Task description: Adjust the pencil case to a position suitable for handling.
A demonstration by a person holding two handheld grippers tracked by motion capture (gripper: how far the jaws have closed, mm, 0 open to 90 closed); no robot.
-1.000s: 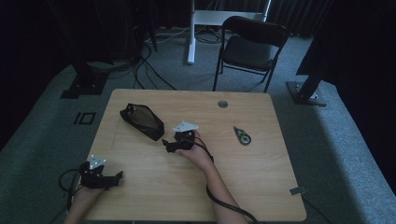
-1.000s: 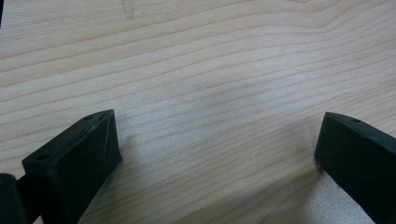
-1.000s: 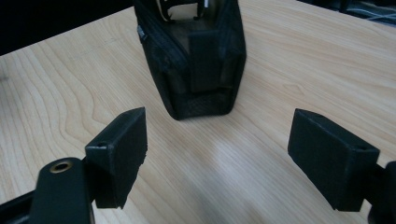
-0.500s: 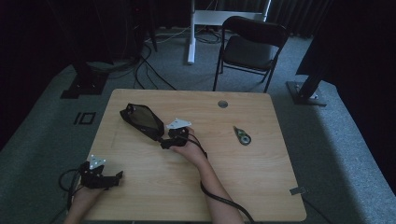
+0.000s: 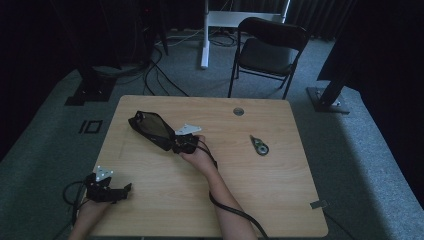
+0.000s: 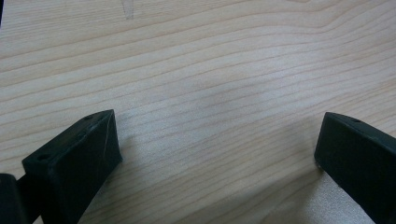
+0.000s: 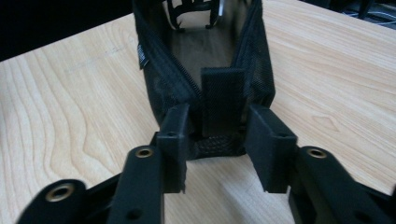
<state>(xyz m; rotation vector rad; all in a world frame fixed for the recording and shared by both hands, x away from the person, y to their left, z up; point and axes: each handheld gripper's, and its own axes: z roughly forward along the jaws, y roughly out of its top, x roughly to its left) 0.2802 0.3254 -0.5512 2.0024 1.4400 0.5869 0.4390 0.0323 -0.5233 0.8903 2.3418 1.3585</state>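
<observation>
Wooden table, light grain, stands on grey carpet; a black folding chair sits beyond its far edge, with a white desk leg and cables behind it. Black mesh pouch lies on the table's left-centre, far half, long axis running diagonally, unzipped, mouth gaping, interior visible in the right gripper view. Right gripper is at the pouch's near end, right hand behind it, cable trailing down the forearm. In the right gripper view its jaws stand partly open on either side of the pouch's end tab, a flat black webbing strip; the jaws flank it closely, but I cannot tell whether they press it. Left gripper rests near the table's near-left corner, well apart from the pouch, jaws spread wide, nothing between them, bare wood below. Small round tape dispenser lies right of centre, apart from both grippers. Round cable grommet sits near the far edge.
</observation>
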